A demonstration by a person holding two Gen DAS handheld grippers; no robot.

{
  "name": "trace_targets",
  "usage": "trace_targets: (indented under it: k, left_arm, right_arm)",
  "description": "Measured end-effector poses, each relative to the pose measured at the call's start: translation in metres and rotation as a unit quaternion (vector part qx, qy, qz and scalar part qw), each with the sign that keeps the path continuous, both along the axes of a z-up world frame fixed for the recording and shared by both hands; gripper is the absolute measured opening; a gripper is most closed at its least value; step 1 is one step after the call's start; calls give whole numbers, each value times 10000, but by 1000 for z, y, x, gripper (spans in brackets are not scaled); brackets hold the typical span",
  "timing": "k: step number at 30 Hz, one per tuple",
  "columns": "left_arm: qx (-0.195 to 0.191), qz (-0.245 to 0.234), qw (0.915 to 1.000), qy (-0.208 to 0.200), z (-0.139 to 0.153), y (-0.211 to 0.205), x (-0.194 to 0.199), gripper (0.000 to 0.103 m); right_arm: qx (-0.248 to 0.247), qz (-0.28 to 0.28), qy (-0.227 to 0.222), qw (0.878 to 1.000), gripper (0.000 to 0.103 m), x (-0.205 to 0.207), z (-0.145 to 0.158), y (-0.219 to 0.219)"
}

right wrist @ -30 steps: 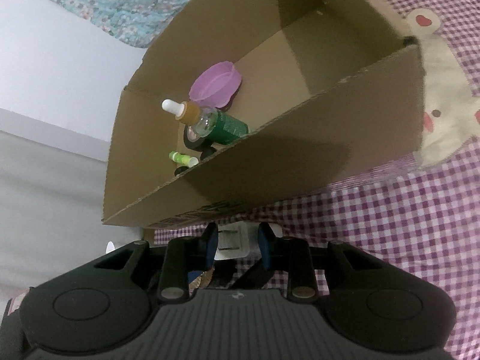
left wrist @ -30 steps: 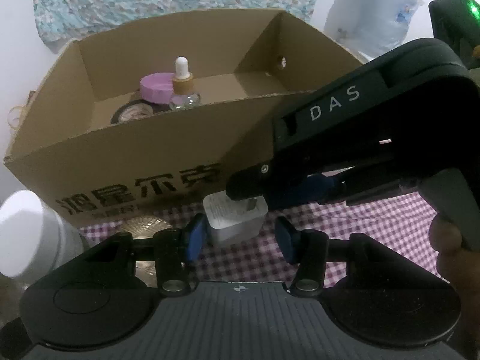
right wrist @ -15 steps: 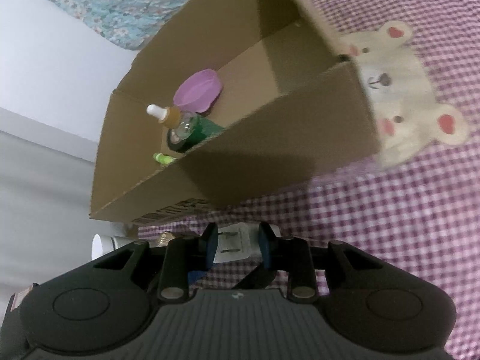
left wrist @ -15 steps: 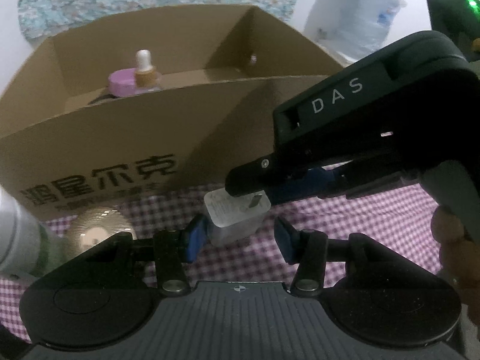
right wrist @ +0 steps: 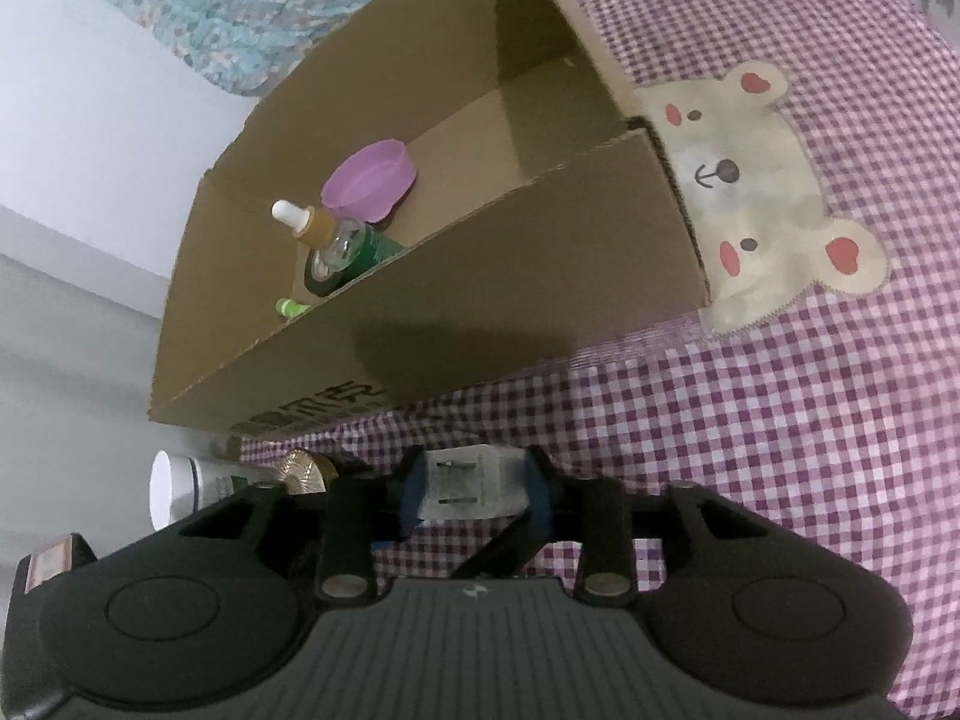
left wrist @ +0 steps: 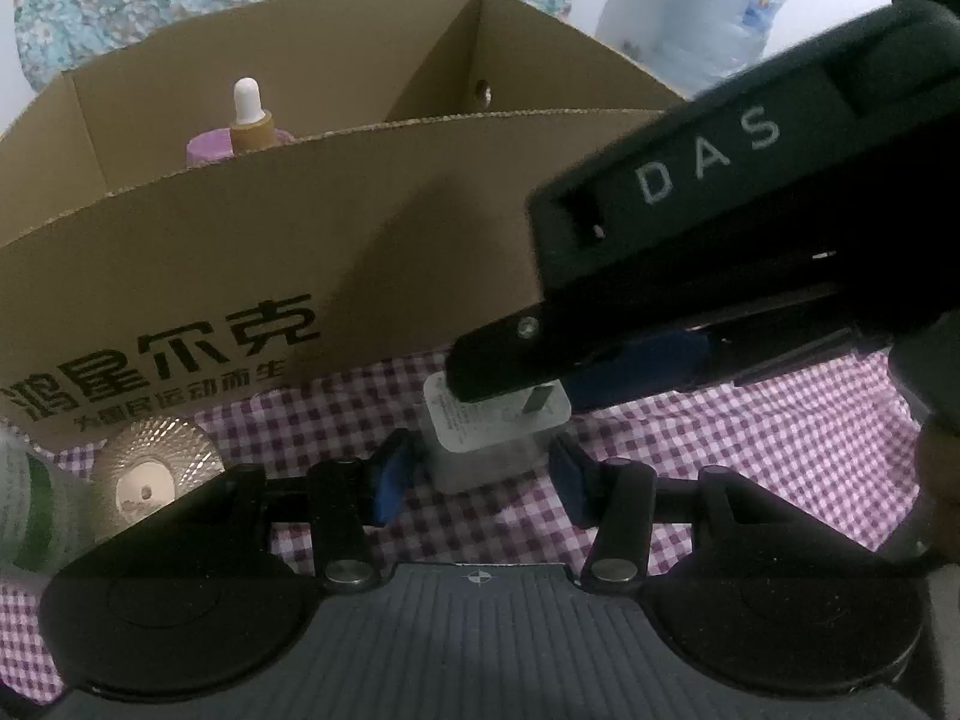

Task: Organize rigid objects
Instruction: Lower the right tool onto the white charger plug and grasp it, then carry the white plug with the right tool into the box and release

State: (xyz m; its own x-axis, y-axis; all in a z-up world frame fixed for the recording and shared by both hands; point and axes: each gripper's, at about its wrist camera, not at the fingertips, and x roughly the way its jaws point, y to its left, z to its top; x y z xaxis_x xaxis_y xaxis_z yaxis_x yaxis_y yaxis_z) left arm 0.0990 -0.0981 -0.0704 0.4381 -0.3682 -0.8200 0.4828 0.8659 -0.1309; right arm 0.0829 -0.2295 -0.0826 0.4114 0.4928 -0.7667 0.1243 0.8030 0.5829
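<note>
A white plug charger (right wrist: 465, 483) sits between the blue pads of my right gripper (right wrist: 474, 489), which is shut on it; its two prongs face the camera. In the left wrist view the same charger (left wrist: 492, 426) lies between the fingers of my left gripper (left wrist: 477, 474), which stands open around it with gaps on both sides. The right gripper's black body (left wrist: 720, 240) reaches in from the right over the charger. A brown cardboard box (left wrist: 240, 252) stands just behind, holding a dropper bottle (right wrist: 318, 228), a purple lid (right wrist: 369, 180) and a green bottle (right wrist: 372, 249).
A purple checked cloth (right wrist: 750, 420) with a bear patch (right wrist: 762, 198) covers the table. A gold ribbed disc (left wrist: 156, 462) and a white-and-green bottle (left wrist: 24, 504) lie left of the charger. A plastic bag (left wrist: 690, 30) sits behind the box.
Both grippers have tilted and shifted a little before the box. The charger stays in the right gripper, and the left gripper stays open around it.
</note>
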Motion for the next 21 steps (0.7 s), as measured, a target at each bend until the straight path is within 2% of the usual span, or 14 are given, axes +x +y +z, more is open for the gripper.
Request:
trace_targets:
  k: [4,13,16,21]
  left_arm:
    - [39,-43,9999,-122,-4,-3,-1,48]
    - [-22,-36,9996,-286,-6,-5,-11,45]
    - [-77,-8,9995,-318,-1,-1,-15,45]
    - [-160,30,9984,-543,25,6,-27,45]
  right_arm:
    - [-203,73,-16,9998,47,2,-2,4]
    - [-111,87,-92,9999,43,1,-4,3]
    - [-81,65,-119,9999,42,-3,-1,2]
    - [-63,35,-311,9995,42,-15,17,2]
